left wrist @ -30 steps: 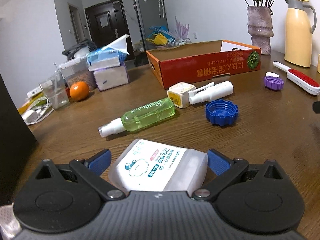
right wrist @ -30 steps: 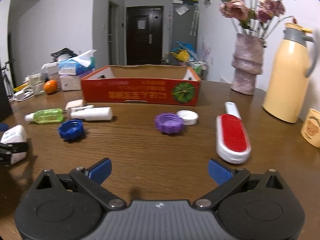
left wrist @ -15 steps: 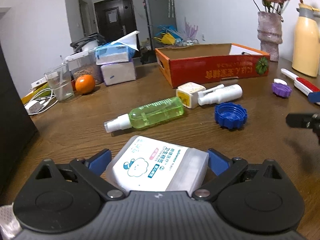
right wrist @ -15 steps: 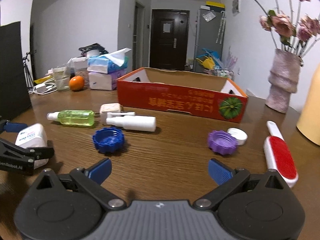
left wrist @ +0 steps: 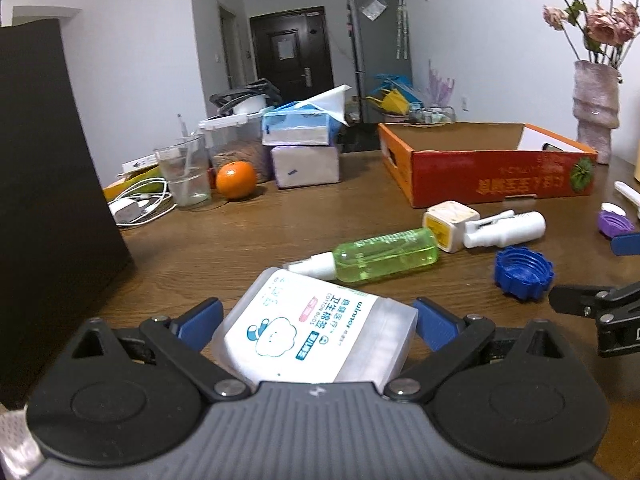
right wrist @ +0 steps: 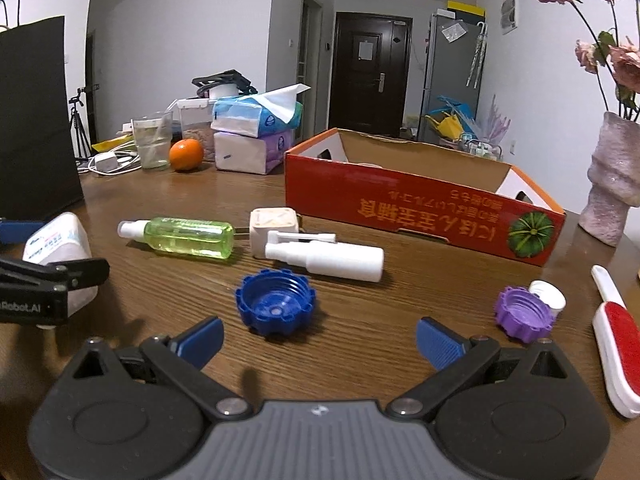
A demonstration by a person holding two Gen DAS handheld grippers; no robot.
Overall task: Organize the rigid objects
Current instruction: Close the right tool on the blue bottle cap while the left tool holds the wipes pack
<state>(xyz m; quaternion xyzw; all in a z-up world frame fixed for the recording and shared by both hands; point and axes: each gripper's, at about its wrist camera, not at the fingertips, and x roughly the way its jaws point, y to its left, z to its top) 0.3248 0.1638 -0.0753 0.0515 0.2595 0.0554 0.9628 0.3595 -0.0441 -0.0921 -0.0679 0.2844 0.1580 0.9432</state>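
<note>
Cotton bud box [left wrist: 320, 328]: between the fingers of the left gripper [left wrist: 316, 324], gripped across its width, tilted, label up, low over the near edge of the table [left wrist: 248, 240]. Translucent rounded plastic with a glossy paper label; looks smooth and hard

Risk, as a guess: the blue pads [left wrist: 200, 320] bear on slick curved walls, and the box already sits skewed, so a quick swing toward the cardboard tray [left wrist: 480, 176] might let it twist or slide out

Right gripper [right wrist: 320, 340]: jaws wide, nothing between them, low just behind the blue cap [right wrist: 276, 304]. Cap is shallow, ridged, open side up; closing off-centre would likely skate it across the polished wood, toward the white spray bottle [right wrist: 332, 258] close behind

Green spray bottle [right wrist: 188, 236] and the white one lie on their sides; both round, apt to roll if nudged. Small cream cube [right wrist: 274, 226] sits touching or just beside both

Purple cap [right wrist: 524, 312] beside a white lid [right wrist: 548, 296]; red lint brush [right wrist: 616, 340] further right

Tray is matte orange card, low-walled, well beyond the clutter
</note>
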